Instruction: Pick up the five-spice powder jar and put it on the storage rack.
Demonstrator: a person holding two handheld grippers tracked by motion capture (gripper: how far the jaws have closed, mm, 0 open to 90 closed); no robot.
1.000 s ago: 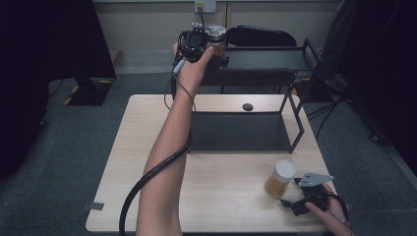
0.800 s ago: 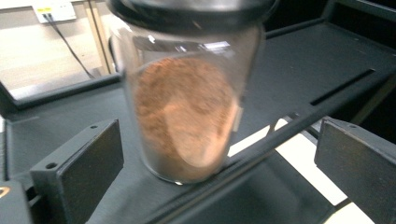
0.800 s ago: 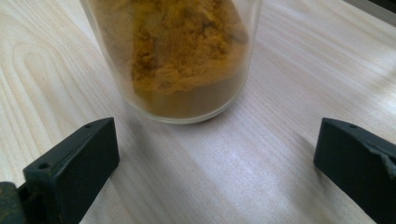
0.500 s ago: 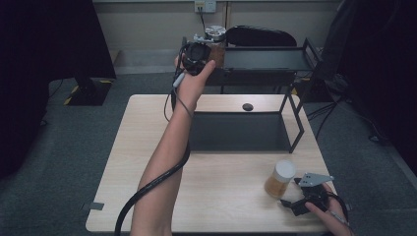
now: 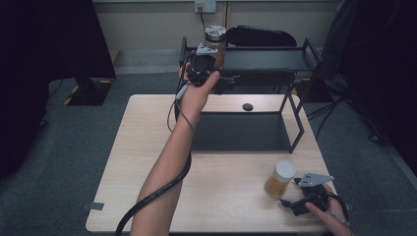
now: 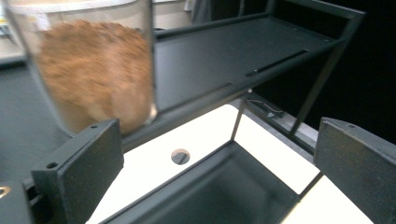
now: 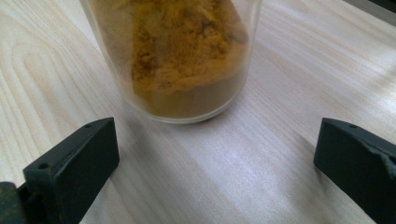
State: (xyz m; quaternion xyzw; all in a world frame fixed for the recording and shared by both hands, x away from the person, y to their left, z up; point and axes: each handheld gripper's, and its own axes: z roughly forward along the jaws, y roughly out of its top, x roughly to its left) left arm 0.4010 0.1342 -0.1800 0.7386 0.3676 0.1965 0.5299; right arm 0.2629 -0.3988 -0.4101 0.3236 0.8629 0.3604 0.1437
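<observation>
A clear jar of brown powder [image 5: 215, 42] with a metal lid stands at the left end of the black rack's top shelf [image 5: 265, 59]. My left gripper [image 5: 209, 64] is open just in front of it and holds nothing. In the left gripper view the brown-powder jar [image 6: 93, 70] stands beyond the left jaw of that gripper [image 6: 219, 154]. A white-lidded jar of yellow powder [image 5: 280, 179] stands on the wooden table [image 5: 147, 162] at the front right. My right gripper [image 5: 291, 194] is open just short of it. In the right gripper view the yellow-powder jar [image 7: 182, 56] lies ahead of the right gripper [image 7: 215, 158].
The rack's lower tray [image 5: 241, 130] rests on the table's far half, with slanted legs [image 5: 295, 123] at its right. A round black hole [image 5: 247, 106] sits in the tabletop behind it. The left gripper's cable [image 5: 162, 191] trails along the forearm. Grey carpet surrounds the table.
My left gripper has drawn back from the brown-powder jar toward the person and a little lower; the jar stays on the shelf. The right gripper and yellow-powder jar have not moved.
</observation>
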